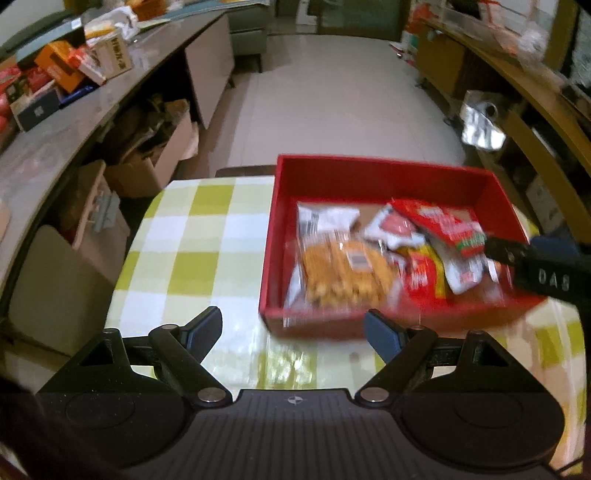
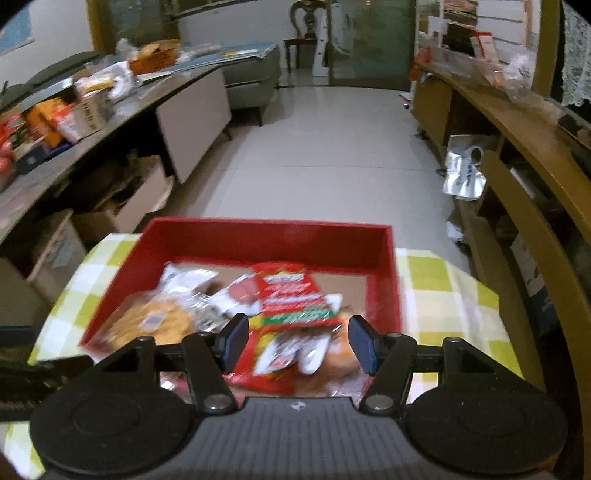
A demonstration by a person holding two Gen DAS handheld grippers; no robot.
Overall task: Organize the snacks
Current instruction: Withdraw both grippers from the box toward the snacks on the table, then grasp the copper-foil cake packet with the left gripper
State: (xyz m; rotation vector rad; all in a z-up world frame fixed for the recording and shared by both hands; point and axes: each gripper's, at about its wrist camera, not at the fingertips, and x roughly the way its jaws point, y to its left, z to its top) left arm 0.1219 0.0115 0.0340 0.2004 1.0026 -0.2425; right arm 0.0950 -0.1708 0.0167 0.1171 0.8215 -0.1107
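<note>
Crinkly plastic snack packets (image 2: 288,306) lie heaped in the red rectangular cardboard box (image 2: 266,236) on your green-checked counter (image 1: 192,236). Both hand-held grippers, left (image 1: 293,332) and right (image 2: 295,339), gape empty; close carelessly and you'll likely crush something or drag neighbouring packets out.

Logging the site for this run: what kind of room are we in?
Likely a lived-in home room: a checked tablecloth under the red box of snacks, a cluttered sideboard, and a wooden chair by the far wall.

Dim indoor light, motion-blurred snacks (image 1: 369,258), fisheye-bent edges
</note>
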